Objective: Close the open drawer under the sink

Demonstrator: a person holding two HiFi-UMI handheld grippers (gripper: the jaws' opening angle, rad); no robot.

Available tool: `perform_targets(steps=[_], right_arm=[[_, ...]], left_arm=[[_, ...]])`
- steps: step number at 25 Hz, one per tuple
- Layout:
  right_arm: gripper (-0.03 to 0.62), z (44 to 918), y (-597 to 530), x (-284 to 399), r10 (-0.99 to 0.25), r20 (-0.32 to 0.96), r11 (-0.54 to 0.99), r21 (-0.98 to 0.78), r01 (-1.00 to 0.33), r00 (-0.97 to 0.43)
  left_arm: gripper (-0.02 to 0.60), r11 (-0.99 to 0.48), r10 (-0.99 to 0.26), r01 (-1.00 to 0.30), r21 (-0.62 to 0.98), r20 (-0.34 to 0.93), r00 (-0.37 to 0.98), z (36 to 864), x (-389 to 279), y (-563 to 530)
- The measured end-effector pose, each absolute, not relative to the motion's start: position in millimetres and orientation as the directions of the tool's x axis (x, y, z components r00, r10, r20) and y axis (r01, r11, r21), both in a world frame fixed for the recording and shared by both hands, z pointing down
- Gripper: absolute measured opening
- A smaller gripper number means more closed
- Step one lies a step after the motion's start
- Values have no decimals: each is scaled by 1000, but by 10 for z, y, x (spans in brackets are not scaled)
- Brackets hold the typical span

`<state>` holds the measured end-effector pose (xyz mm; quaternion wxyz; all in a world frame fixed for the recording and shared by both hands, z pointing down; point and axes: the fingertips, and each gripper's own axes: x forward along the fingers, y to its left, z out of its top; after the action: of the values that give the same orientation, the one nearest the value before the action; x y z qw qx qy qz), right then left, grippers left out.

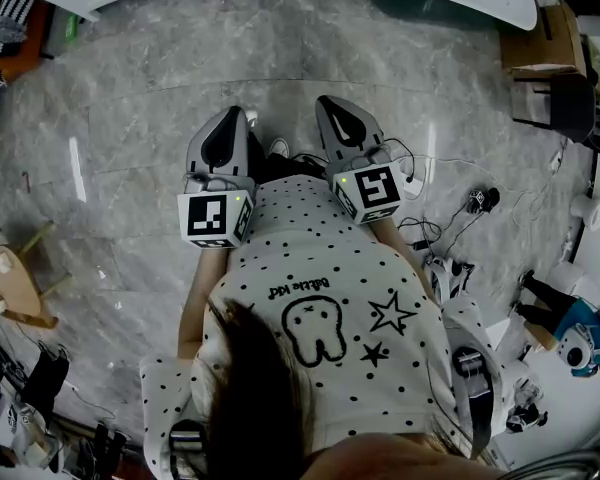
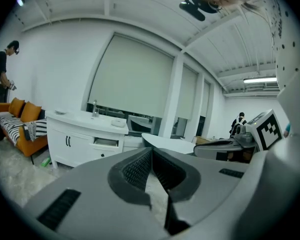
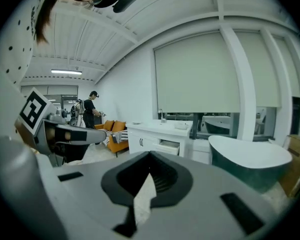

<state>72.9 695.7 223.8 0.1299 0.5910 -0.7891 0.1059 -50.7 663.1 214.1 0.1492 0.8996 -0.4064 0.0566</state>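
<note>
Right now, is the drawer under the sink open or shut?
Open: the drawer juts out from the front of the white cabinet, visible in both gripper views.

Marble floor (image 1: 130, 108), cables (image 1: 432, 231) (tangled), wooden stool (image 1: 10, 280)

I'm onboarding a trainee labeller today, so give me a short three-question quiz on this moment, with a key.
1. True or false: the drawer in the white vanity stands open.
2. What is between the jaws of the left tool and the right tool? A) a drawer handle B) a cloth C) nothing
3. Fill in: to the left of the vanity, in the left gripper view, stands an orange ____.

Key: 1 true. 2 C: both tools are shut and empty, well short of the vanity. 3 sofa.
</note>
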Motion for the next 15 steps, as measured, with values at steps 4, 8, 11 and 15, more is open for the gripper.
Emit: perform_targets(steps=[4, 8, 11, 15], right_arm=[[15, 2228, 6849, 706, -906, 317, 286, -35, -957, -283], [15, 2219, 6618, 626, -911, 299, 283, -52, -958, -285], [15, 2187, 6350, 478, -914, 304, 270, -33, -962, -267], [15, 2125, 6019, 235, -919, 308, 254, -12, -967, -246]], left_arm=[[14, -636, -704, -739, 225, 223, 674, 2155, -498, 6520], [14, -652, -689, -725, 223, 225, 689, 2172, -559, 6284], [14, -660, -685, -716, 227, 210, 698, 2107, -699, 5972], [14, -682, -666, -696, 225, 202, 718, 2021, -885, 5586]])
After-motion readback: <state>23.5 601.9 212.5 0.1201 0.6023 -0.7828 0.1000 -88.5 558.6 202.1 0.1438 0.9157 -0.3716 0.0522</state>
